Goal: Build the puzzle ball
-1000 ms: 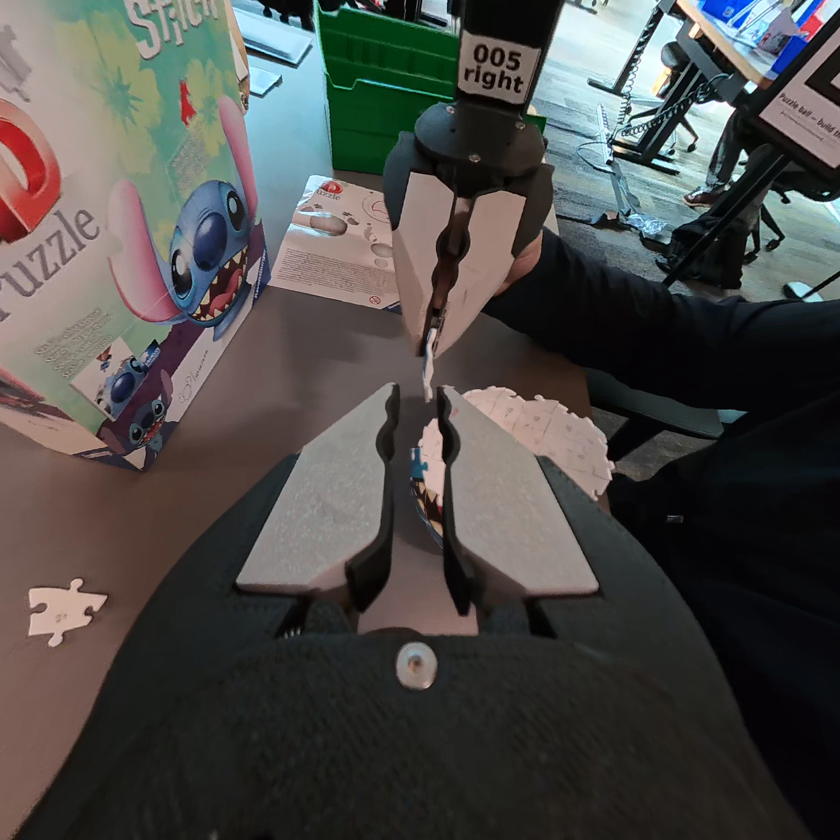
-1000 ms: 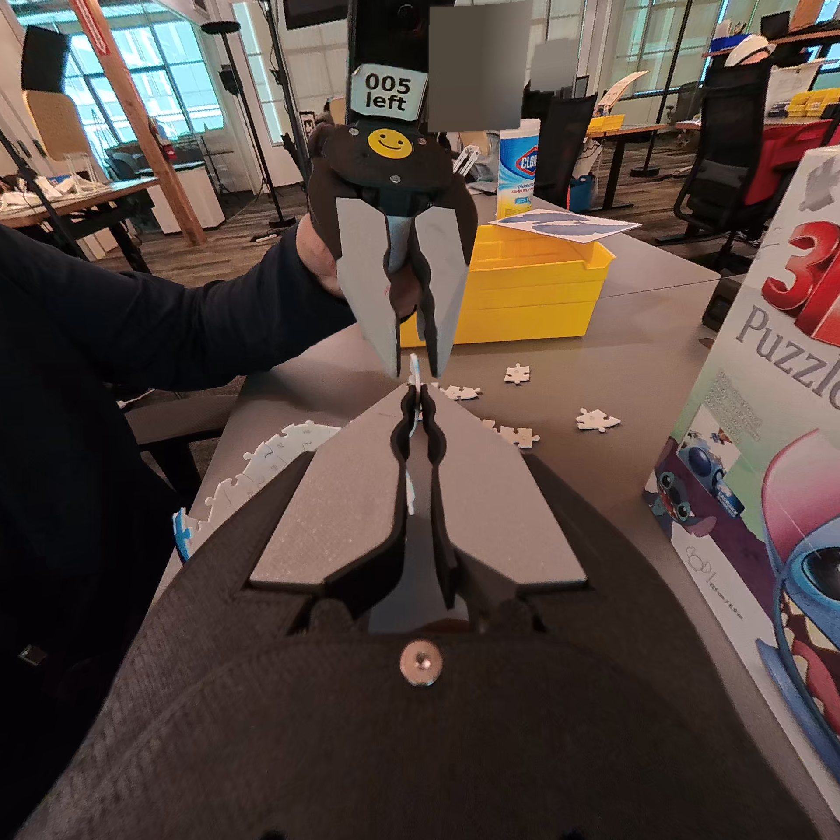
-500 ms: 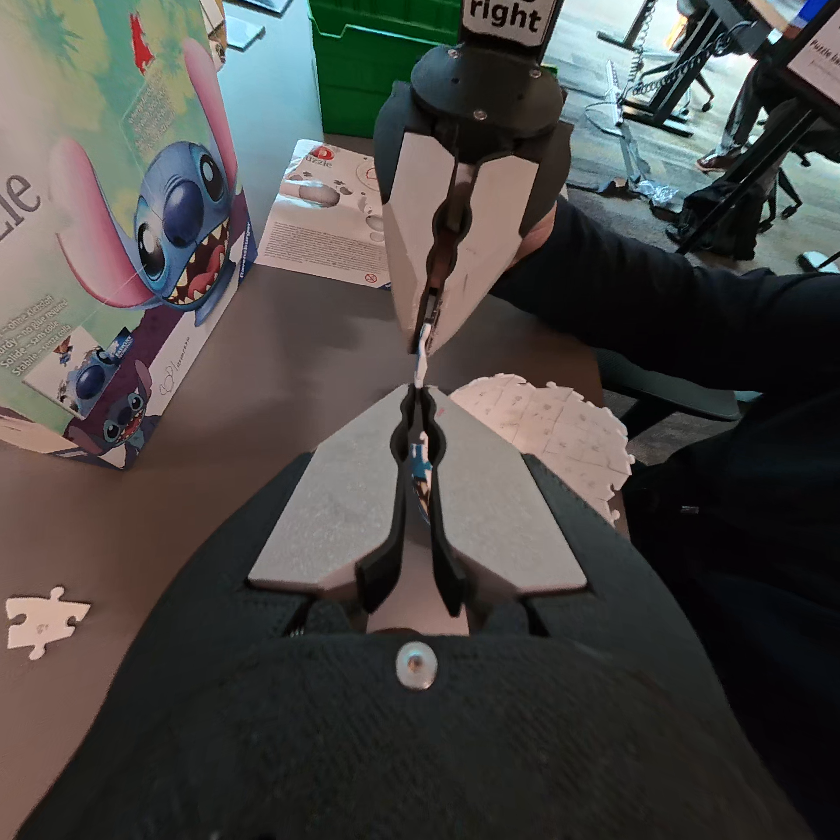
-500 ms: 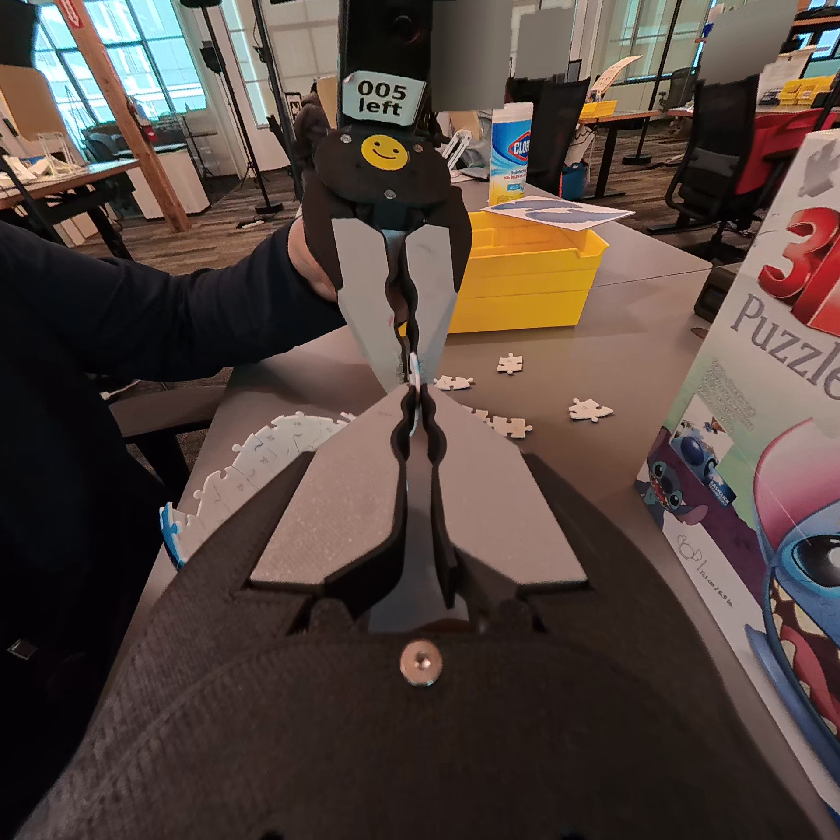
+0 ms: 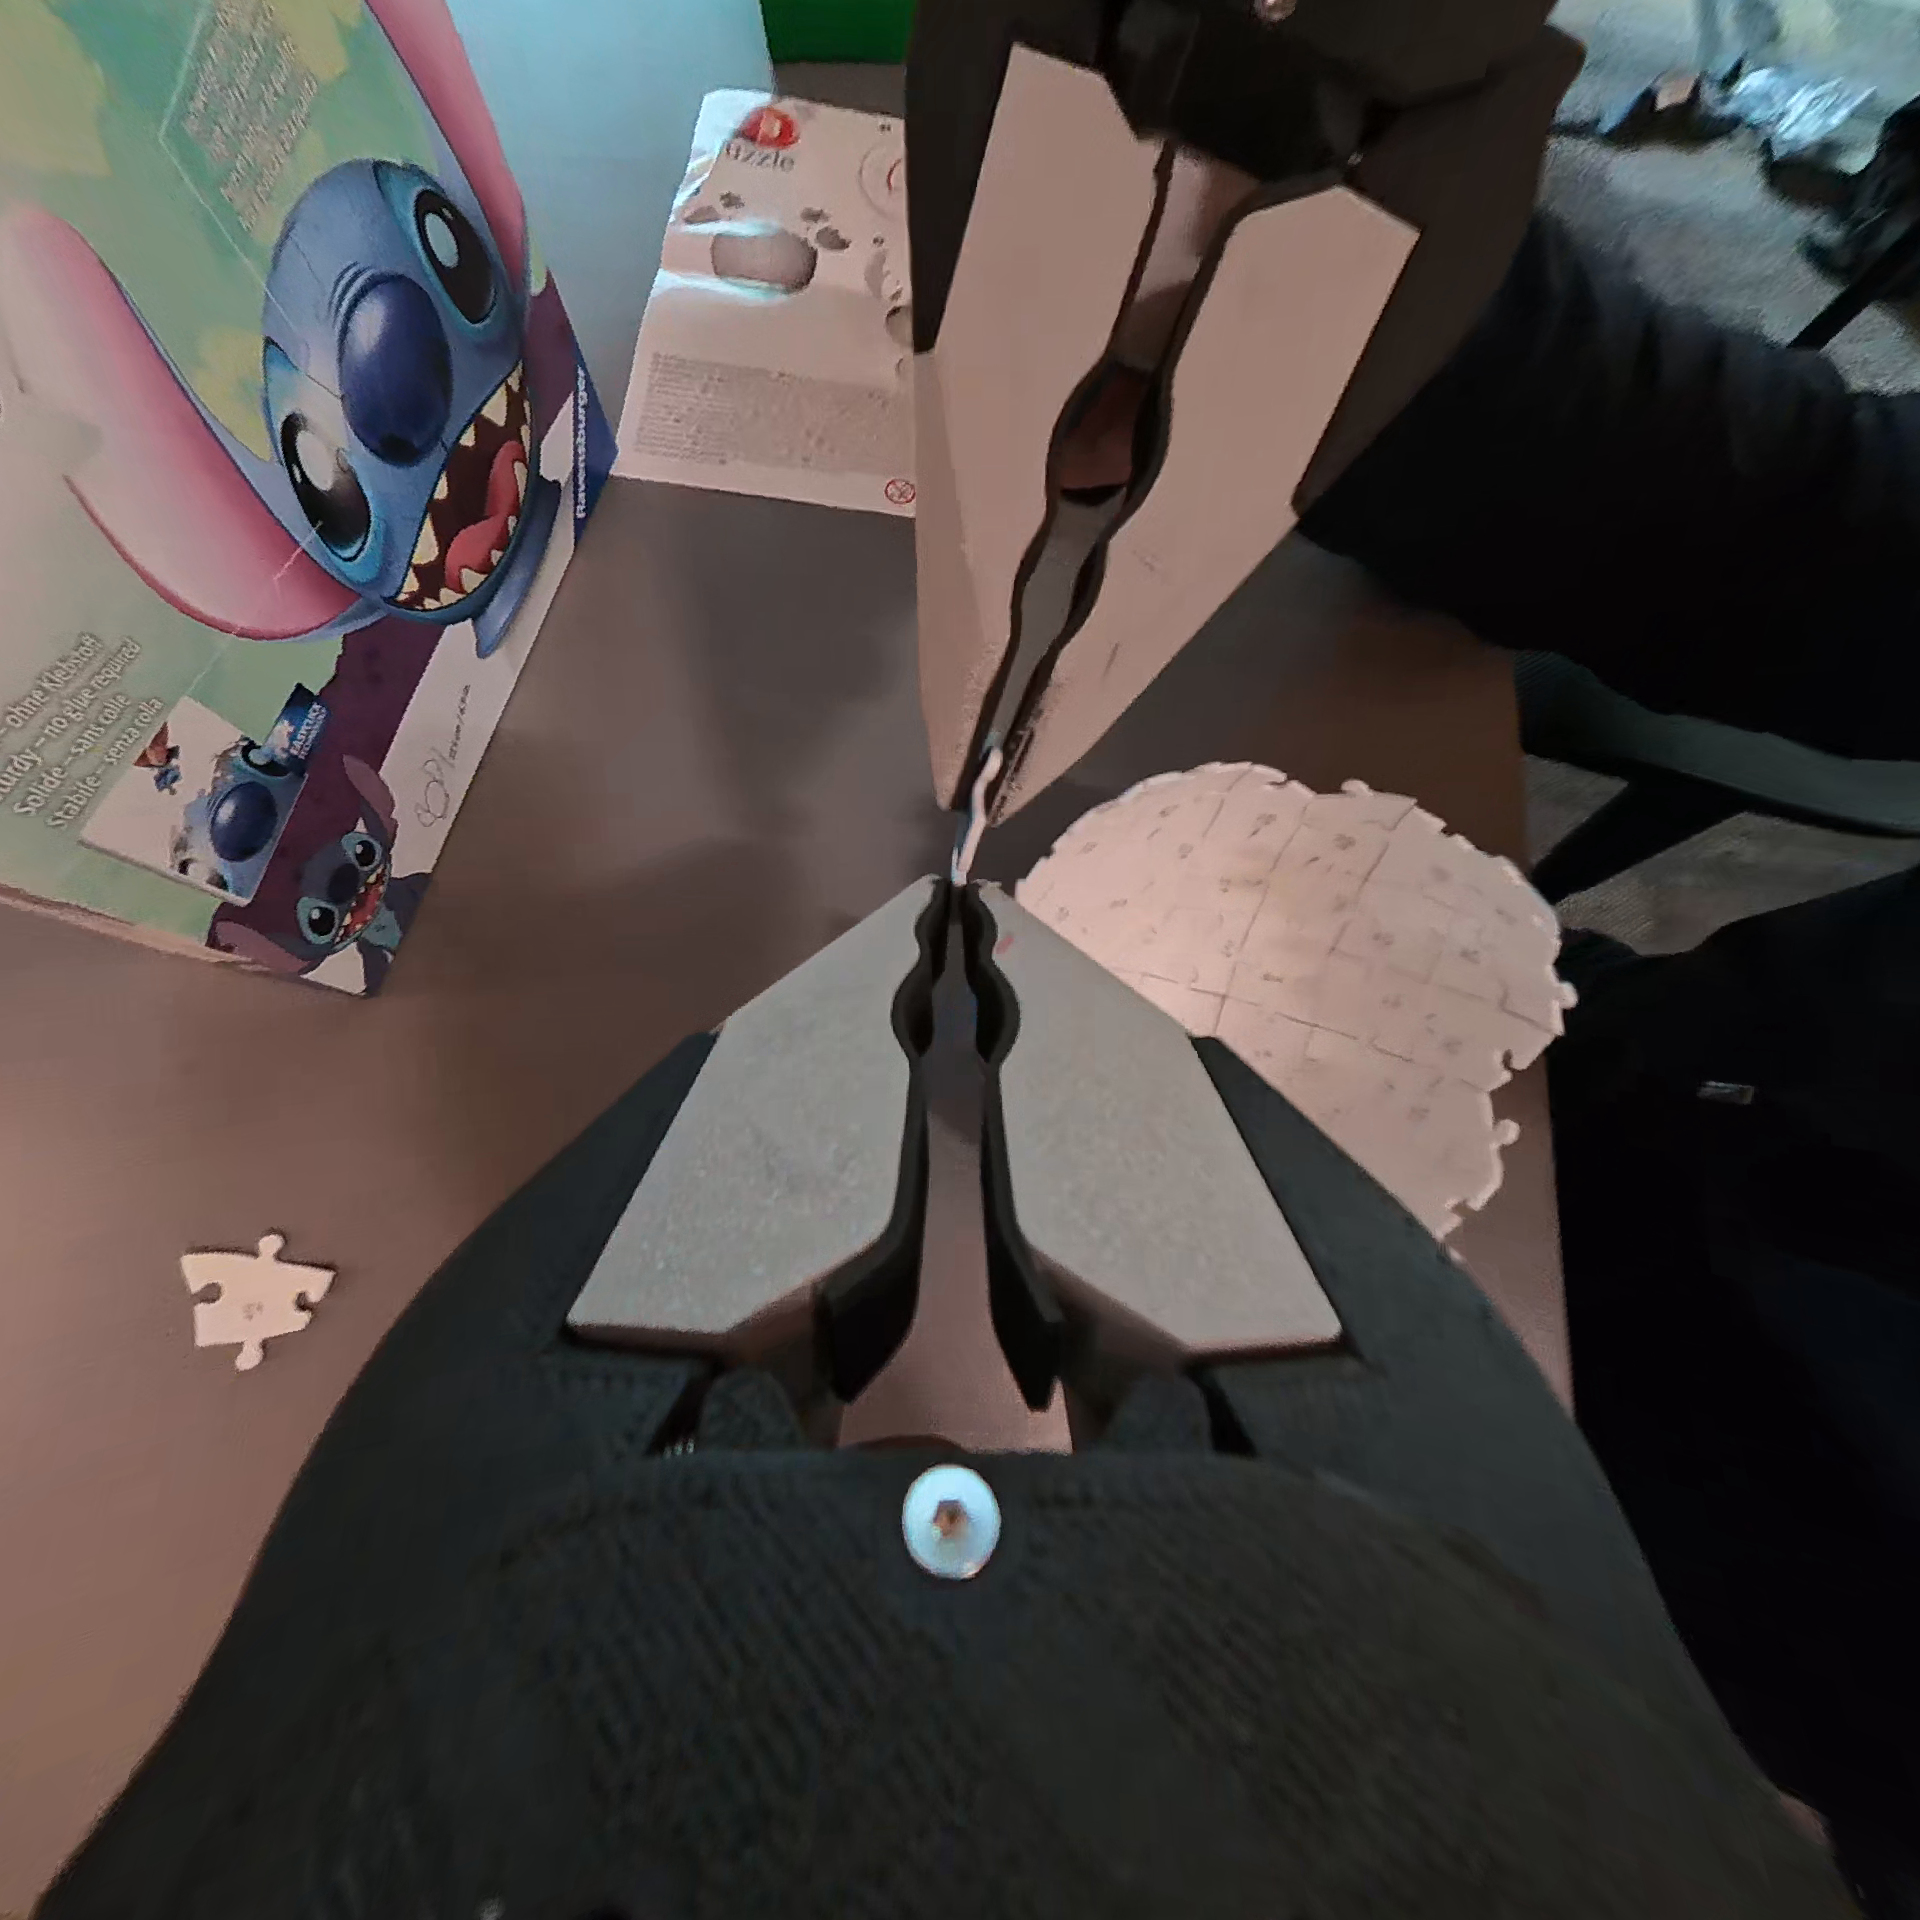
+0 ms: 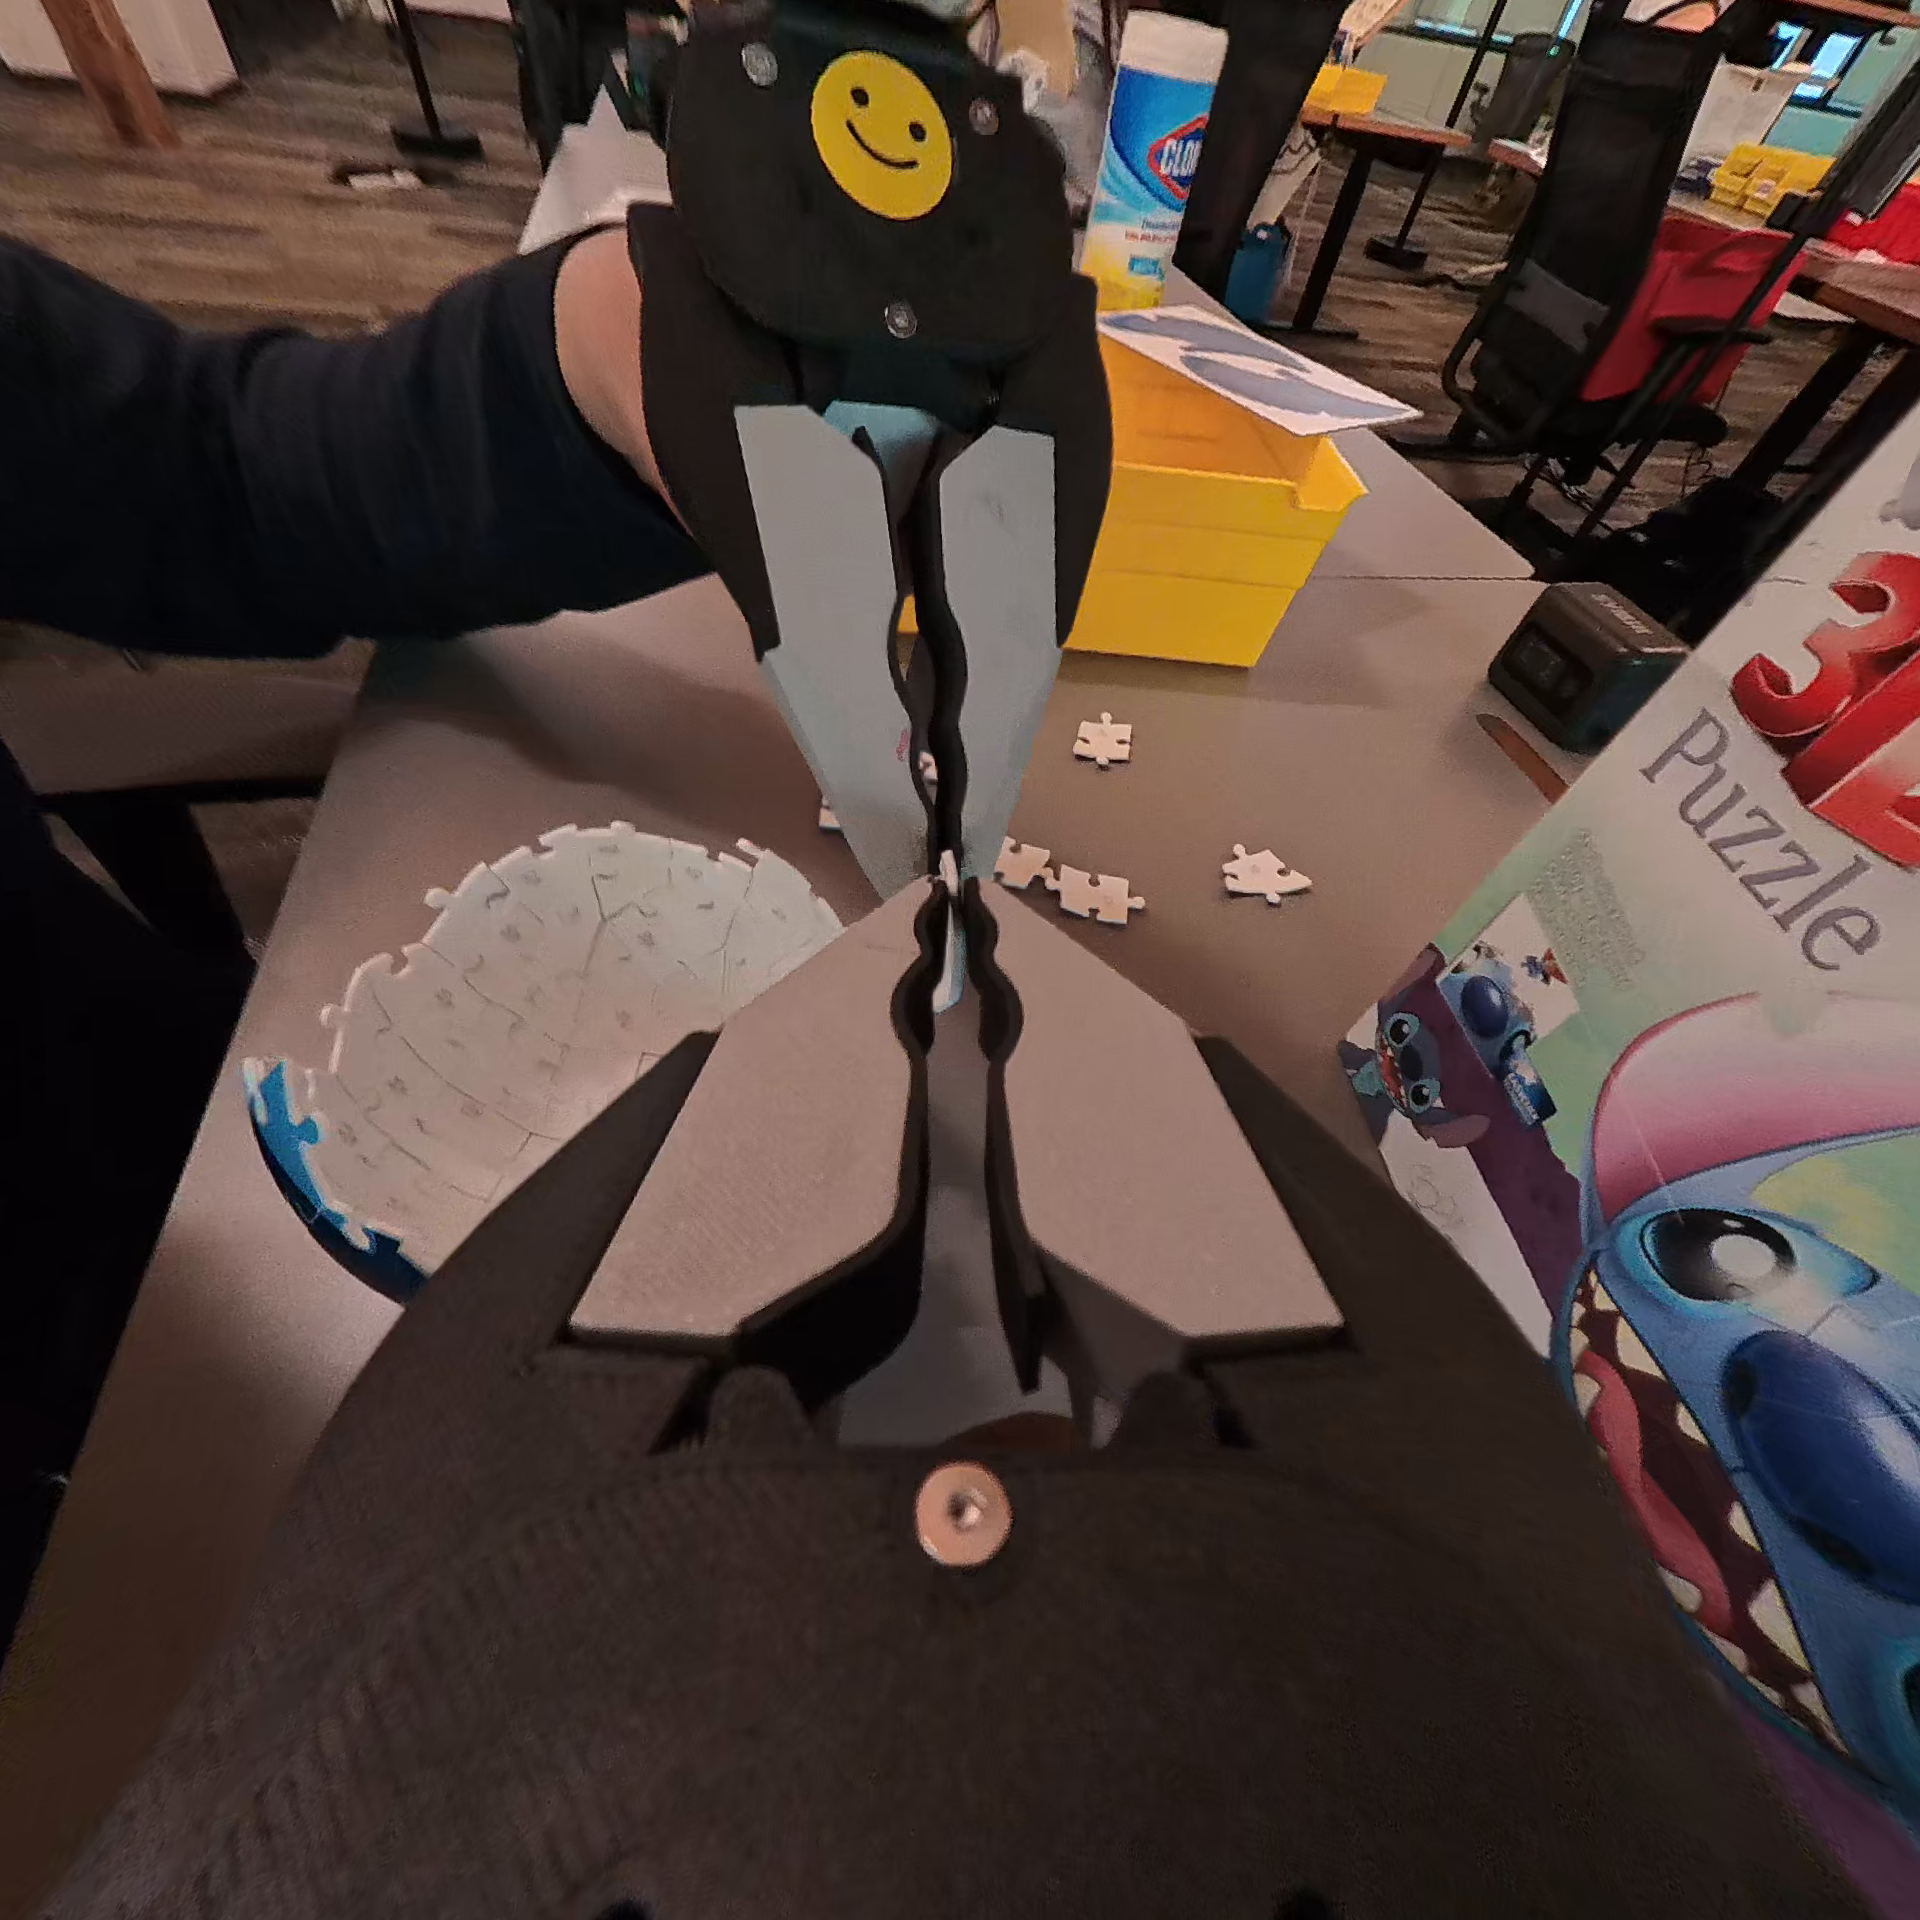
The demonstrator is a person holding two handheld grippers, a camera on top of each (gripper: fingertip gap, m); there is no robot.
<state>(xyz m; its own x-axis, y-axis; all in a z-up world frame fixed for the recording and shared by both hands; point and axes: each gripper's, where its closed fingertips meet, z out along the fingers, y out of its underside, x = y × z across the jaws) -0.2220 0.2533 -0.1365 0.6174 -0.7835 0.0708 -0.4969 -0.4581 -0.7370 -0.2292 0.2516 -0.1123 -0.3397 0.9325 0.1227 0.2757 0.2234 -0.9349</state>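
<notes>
A small white puzzle piece (image 5: 971, 831) is held on edge between two grippers that meet tip to tip above the table. My right gripper (image 6: 948, 894) is shut on it; the piece (image 6: 948, 956) shows in its jaws. In the left wrist view the right gripper (image 5: 982, 800) comes down from the top. My left gripper (image 5: 956, 888) is shut, and its tips pinch the piece's other end; in the right wrist view the left gripper (image 6: 940, 852) comes from above. The half-built puzzle ball (image 5: 1299, 966), a white shell, lies open side up on the table near its front edge (image 6: 540, 997).
The puzzle box (image 5: 260, 416) stands on the table (image 6: 1662, 1039), with an instruction leaflet (image 5: 769, 343) behind it. Loose pieces lie on the table (image 5: 255, 1299) (image 6: 1101, 743) (image 6: 1262, 873). Yellow trays (image 6: 1195, 540), a wipes canister (image 6: 1153, 156) and a black device (image 6: 1579, 660) stand farther back. Less than 4 cm separates the two grippers' tips.
My left gripper was open a second ago and has shut. The two grippers have moved closer until their tips meet at the piece.
</notes>
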